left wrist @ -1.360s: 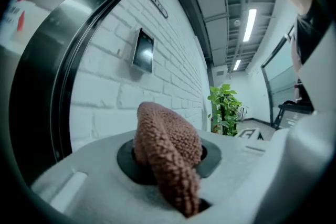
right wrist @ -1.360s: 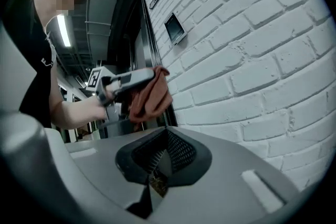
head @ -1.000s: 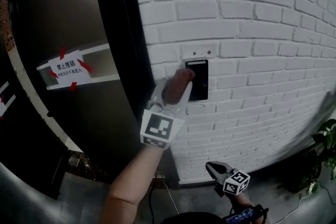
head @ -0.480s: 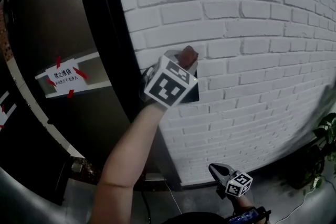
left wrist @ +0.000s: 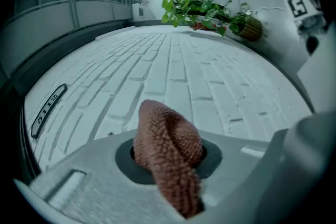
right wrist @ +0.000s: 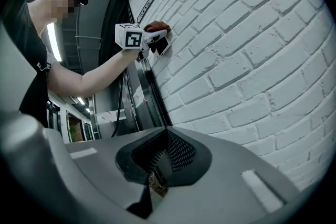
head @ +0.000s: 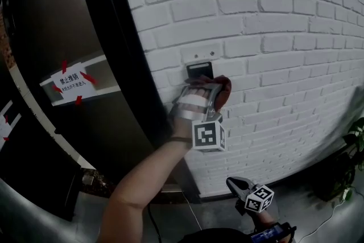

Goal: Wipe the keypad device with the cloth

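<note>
The black keypad device (head: 199, 70) is mounted on the white brick wall; only its top edge shows. My left gripper (head: 202, 86) is shut on a brown textured cloth (head: 222, 91) and presses it against the lower part of the keypad. In the left gripper view the cloth (left wrist: 168, 147) bulges out between the jaws of the left gripper (left wrist: 169, 162), close to the bricks. My right gripper (head: 235, 184) hangs low near the floor, away from the wall. In the right gripper view the right gripper (right wrist: 156, 161) is shut with nothing in it, and the cloth (right wrist: 156, 25) and keypad (right wrist: 162, 45) show far off.
A dark metal door frame (head: 122, 65) runs just left of the keypad. A paper notice (head: 72, 81) fixed with red tape hangs on the door rail. Potted plants (head: 356, 145) stand by the wall at the right. A black sign (left wrist: 50, 108) is on the wall above.
My left gripper swept the cloth up past the keypad's top, then down again. It now covers the lower part and the top edge shows. The right gripper stayed low.
</note>
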Available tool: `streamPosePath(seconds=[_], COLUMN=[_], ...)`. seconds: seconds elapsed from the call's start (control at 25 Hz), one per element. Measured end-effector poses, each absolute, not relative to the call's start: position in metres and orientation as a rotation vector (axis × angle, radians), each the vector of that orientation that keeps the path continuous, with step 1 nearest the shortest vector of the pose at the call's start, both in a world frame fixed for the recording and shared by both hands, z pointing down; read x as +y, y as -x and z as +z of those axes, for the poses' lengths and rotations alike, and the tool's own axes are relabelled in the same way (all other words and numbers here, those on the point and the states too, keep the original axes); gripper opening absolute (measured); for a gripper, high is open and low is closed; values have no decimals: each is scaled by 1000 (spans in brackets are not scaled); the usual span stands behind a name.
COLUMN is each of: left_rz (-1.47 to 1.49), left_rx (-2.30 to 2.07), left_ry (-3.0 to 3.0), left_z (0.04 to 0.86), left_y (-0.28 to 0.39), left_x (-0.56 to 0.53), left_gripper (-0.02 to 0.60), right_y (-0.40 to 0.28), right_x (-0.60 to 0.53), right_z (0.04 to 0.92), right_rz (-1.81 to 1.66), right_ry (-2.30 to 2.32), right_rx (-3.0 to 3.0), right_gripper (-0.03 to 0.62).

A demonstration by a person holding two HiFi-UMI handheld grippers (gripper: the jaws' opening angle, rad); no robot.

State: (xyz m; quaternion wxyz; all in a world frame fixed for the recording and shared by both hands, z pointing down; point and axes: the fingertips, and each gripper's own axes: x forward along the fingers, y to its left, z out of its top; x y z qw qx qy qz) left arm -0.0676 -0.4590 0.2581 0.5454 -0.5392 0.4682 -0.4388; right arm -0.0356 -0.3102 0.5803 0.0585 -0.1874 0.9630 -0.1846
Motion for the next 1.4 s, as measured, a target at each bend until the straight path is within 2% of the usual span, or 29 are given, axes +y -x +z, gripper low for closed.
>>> streamPosePath(seconds=[0.2, 0.32, 0.64, 0.92, 1.16, 1.4], left_rz=[-1145, -1146, -651, -153, 23, 2], left_rx=[929, 882, 1212, 1597, 1873, 1933], left_ry=[1266, 1278, 1351, 1639, 1973, 2150], left_z=[327, 341, 198, 150, 235, 309], left_y=[59, 64, 100, 150, 184, 170], left_x=[-453, -450, -437, -418, -431, -426], left_gripper=[55, 55, 55, 55, 55, 52], right_y=[35, 36, 36, 30, 29, 38], right_x=[-309, -310, -311, -313, -312, -310], right_z=[585, 584, 583, 584, 586, 593], right_rz=[-578, -580, -575, -568, -573, -591], right_ry=[574, 575, 582, 598, 605, 585], right_rx=[2929, 2935, 2933, 2926, 2922, 2943], right_gripper=[2, 2, 2, 2, 2, 2])
